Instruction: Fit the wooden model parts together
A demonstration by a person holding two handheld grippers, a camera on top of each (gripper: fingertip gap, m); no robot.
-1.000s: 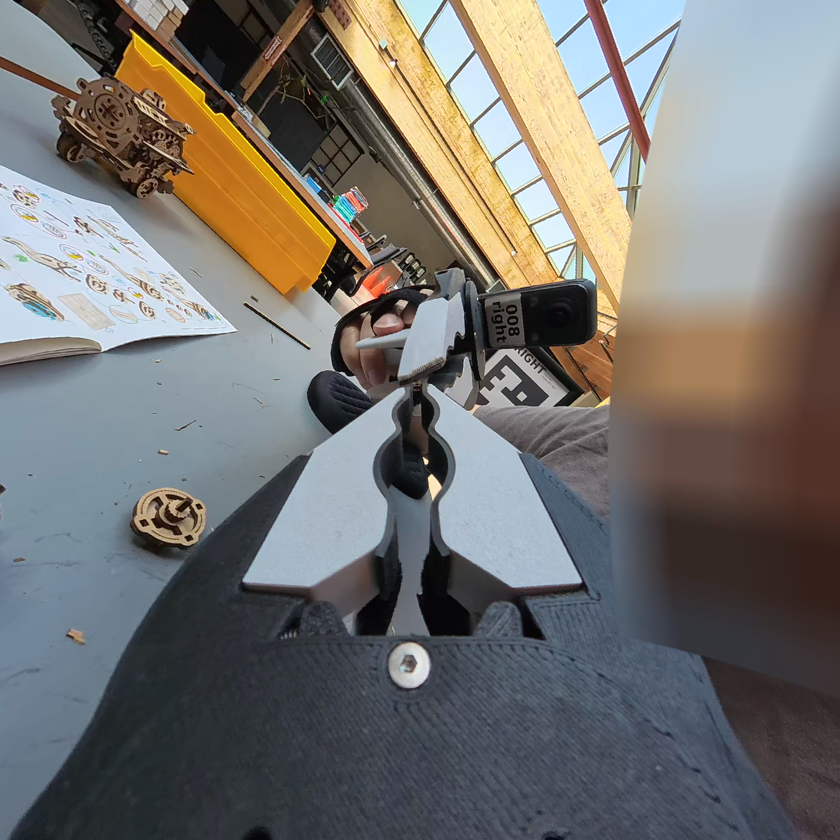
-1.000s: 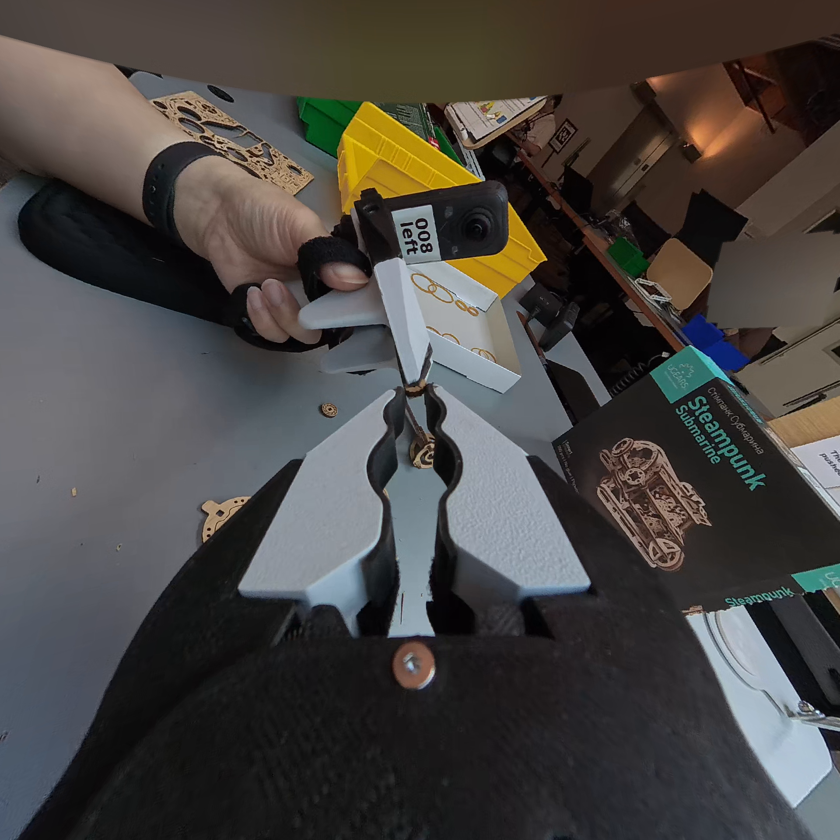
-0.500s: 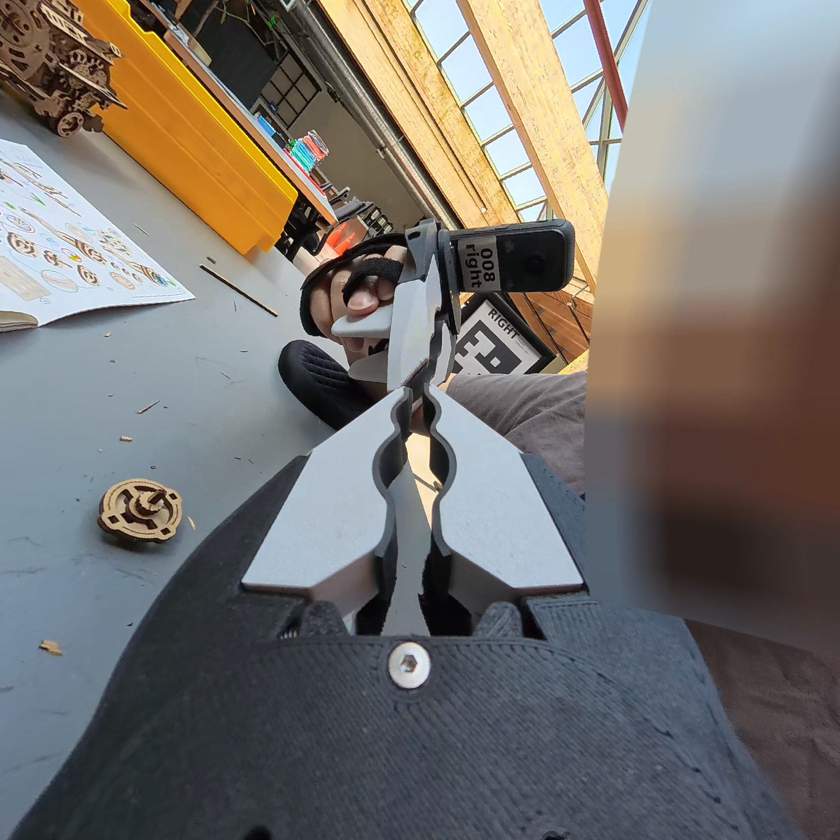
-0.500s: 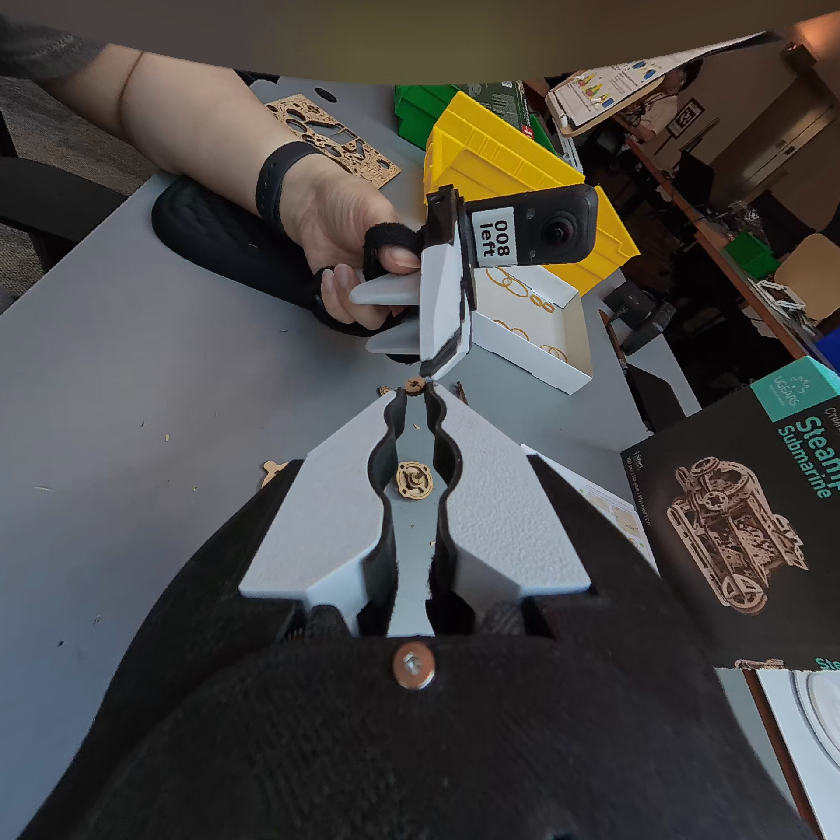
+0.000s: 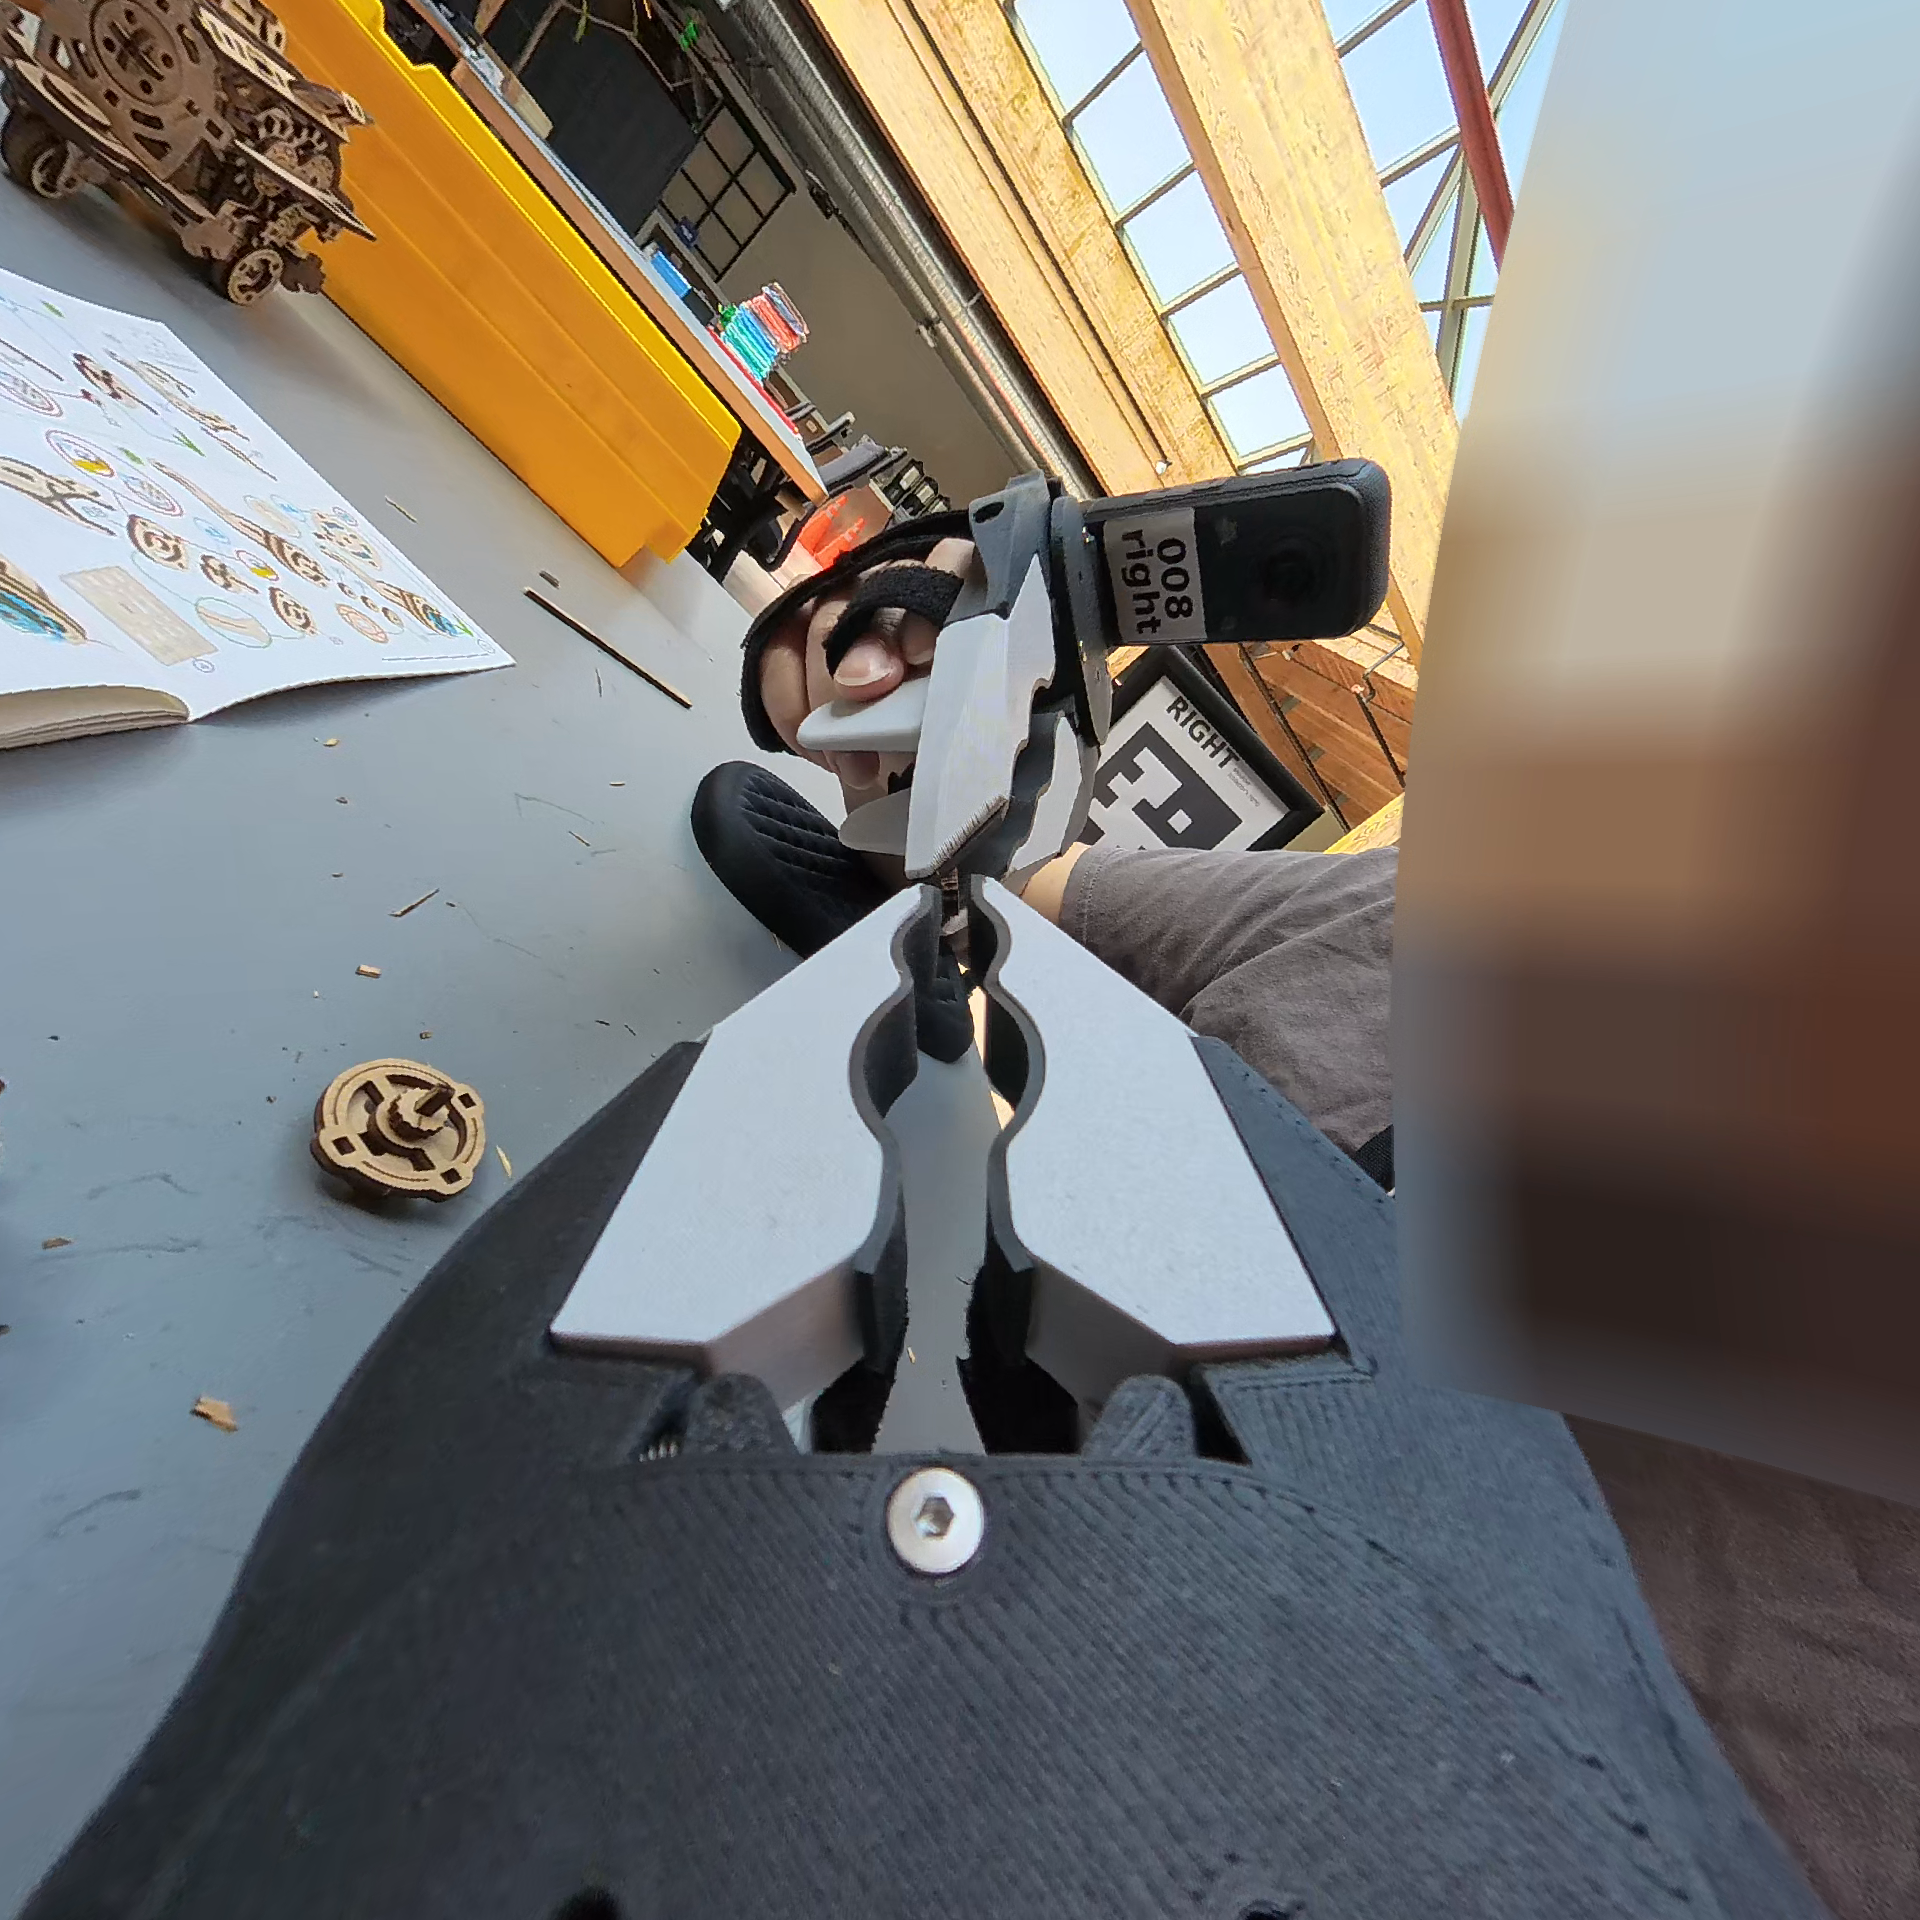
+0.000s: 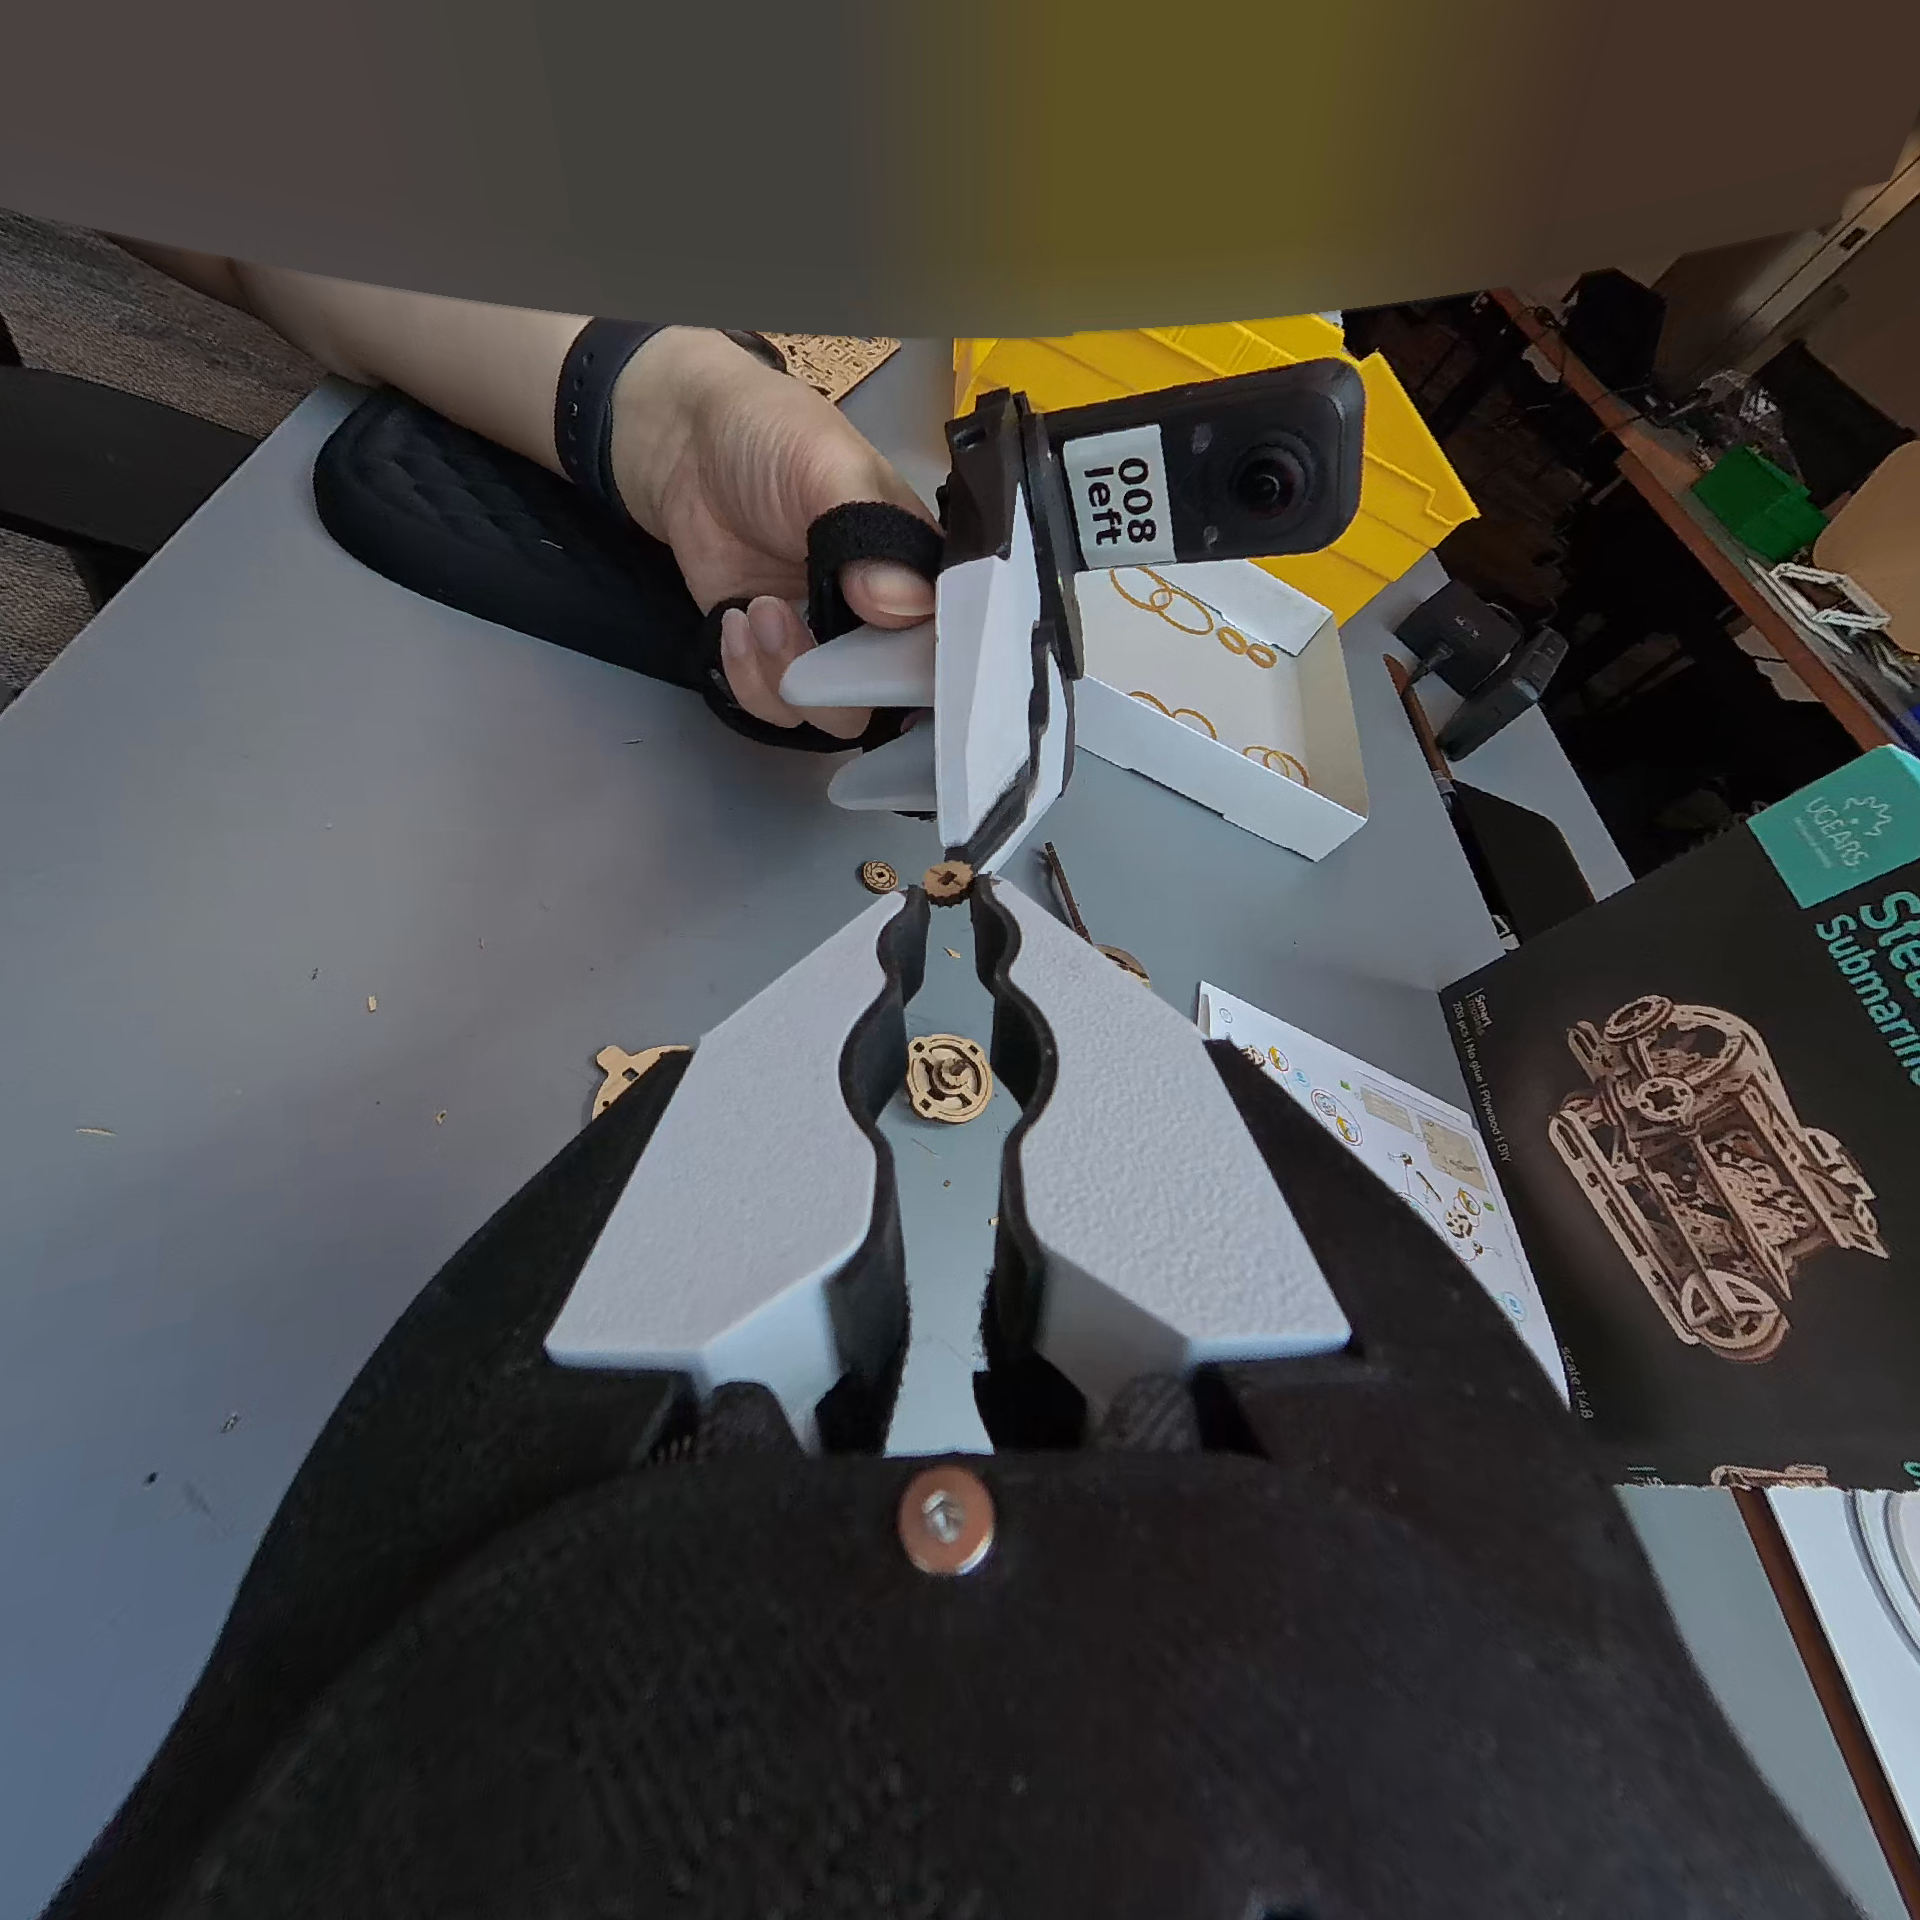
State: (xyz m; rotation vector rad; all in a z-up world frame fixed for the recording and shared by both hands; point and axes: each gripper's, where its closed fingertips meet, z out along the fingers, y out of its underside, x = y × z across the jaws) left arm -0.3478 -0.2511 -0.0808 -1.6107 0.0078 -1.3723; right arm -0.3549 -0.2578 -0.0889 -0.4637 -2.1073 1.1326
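A small wooden gear (image 6: pixel 948 883) sits between the tips of my right gripper (image 6: pixel 949 896), which is shut on it above the grey table (image 6: pixel 312 831). My left gripper (image 6: pixel 971 860) faces it tip to tip and touches the gear's top edge. Its jaws look shut, and I cannot tell whether it grips the gear. In the left wrist view, my left gripper (image 5: pixel 952 902) has a thin dark sliver between its tips, right under the right gripper (image 5: pixel 951 857). A round wooden assembly (image 6: pixel 945 1077) lies on the table below; it also shows in the left wrist view (image 5: pixel 400 1127).
A small wooden ring (image 6: pixel 879 875), a thin stick (image 6: pixel 1065 894) and a flat wooden part (image 6: pixel 623 1070) lie nearby. A white box (image 6: pixel 1226 707), a black kit box (image 6: pixel 1714 1143), yellow bins (image 5: pixel 499 291), an open instruction booklet (image 5: pixel 208 540) and a finished wooden model (image 5: pixel 166 135) surround the work area. Less than 4 cm separates the two grippers' tips. Both grippers' tips are roughly 40 centimeters from the finished wooden model (image 5: pixel 166 135).
Both grippers stay tip to tip at the gear. The pair has shifted and tilted over the table, so the round assembly now shows lower between the right gripper's fingers.
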